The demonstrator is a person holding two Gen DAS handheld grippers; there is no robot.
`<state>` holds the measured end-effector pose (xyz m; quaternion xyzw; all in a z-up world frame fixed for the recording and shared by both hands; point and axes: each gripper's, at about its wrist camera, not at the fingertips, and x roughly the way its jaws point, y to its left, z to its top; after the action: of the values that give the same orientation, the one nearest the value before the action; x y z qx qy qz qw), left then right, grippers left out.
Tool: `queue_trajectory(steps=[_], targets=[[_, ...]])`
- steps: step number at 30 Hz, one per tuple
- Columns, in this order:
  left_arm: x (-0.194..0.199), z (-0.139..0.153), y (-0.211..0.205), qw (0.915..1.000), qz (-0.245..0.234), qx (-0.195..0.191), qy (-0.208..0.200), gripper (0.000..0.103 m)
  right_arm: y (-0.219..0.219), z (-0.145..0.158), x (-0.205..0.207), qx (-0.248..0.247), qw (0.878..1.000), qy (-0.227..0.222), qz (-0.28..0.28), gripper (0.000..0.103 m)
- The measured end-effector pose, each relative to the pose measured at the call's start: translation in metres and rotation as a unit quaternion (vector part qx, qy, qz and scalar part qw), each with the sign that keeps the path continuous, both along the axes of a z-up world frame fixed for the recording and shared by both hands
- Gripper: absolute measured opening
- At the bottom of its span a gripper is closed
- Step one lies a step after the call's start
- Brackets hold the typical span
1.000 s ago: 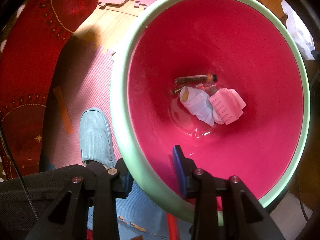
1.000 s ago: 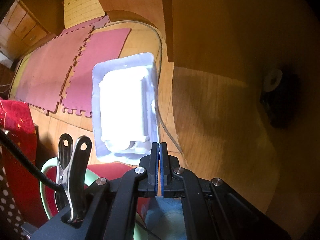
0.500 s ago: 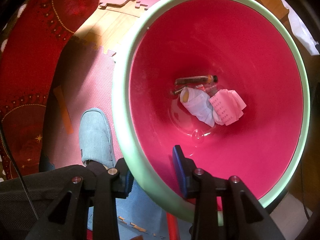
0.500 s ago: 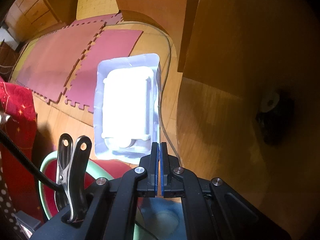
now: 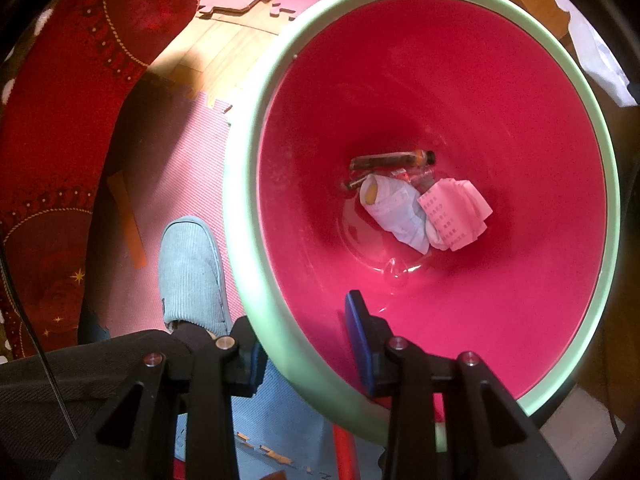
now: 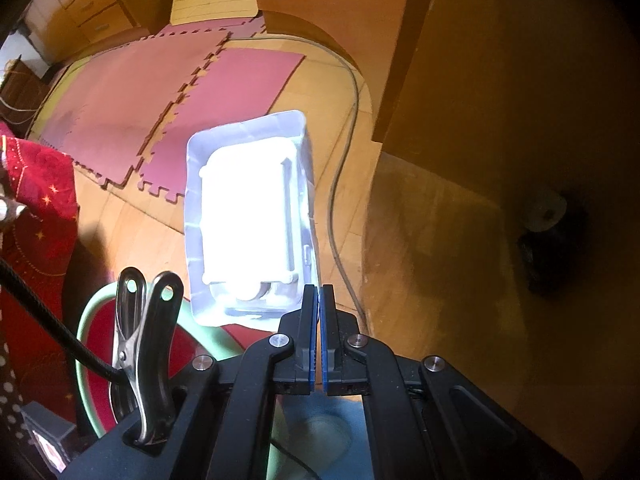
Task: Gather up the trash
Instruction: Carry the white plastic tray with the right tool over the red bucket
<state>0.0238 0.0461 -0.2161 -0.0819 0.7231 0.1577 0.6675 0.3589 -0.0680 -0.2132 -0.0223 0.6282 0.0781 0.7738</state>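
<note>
My left gripper (image 5: pixel 306 344) had its jaws clamped on the wall of the bin (image 5: pixel 256 208), one blue pad outside the pale green rim and the other against the red inner side. At the bottom of the bin I saw a dark bottle (image 5: pixel 390 160) lying on its side, a white crumpled wrapper (image 5: pixel 396 212) just below it and a pink folded paper (image 5: pixel 456 216) touching the wrapper. Outside the bin, a grey slipper (image 5: pixel 190 276) rested on the pink foam mat (image 5: pixel 176 168), with a red patterned cloth (image 5: pixel 60 100) beyond it.

My right gripper (image 6: pixel 319 340) had its jaws pressed together on the lower corner of a clear plastic blister pack (image 6: pixel 248 216), which stood up in the air, glaring white in the light. The bin's green rim (image 6: pixel 86 320) showed below and left of it. Behind lay wood flooring with pink mats (image 6: pixel 160 96), a grey cable (image 6: pixel 340 208) and a wooden cabinet (image 6: pixel 500 100)
</note>
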Motion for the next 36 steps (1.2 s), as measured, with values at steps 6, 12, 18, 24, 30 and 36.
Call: queue_trajectory(steps=[6,12,18,24,30,36], targets=[[-0.001,0.0,0.0,1.0,0.0,0.0,0.0,0.036,0.007,0.009,-0.004,0.002,1.0,-0.006,0.018,0.002],[-0.001,0.001,0.001,1.0,0.0,0.0,0.0,0.036,0.014,0.021,-0.011,0.0,0.999,-0.011,0.042,0.002],[0.0,0.001,0.0,1.0,0.0,0.0,0.0,0.036,0.025,0.028,-0.02,-0.001,0.998,-0.013,0.069,0.002],[-0.001,0.001,0.0,1.0,0.0,0.0,-0.001,0.036,0.038,0.035,-0.031,-0.001,0.995,-0.014,0.098,0.002],[-0.001,0.001,0.0,1.0,0.0,0.0,-0.001,0.036,0.048,0.036,-0.042,-0.001,0.992,-0.008,0.125,0.002],[-0.001,0.001,0.0,1.0,0.0,0.0,-0.001,0.036,0.058,0.033,-0.057,-0.004,0.988,0.003,0.156,0.002]])
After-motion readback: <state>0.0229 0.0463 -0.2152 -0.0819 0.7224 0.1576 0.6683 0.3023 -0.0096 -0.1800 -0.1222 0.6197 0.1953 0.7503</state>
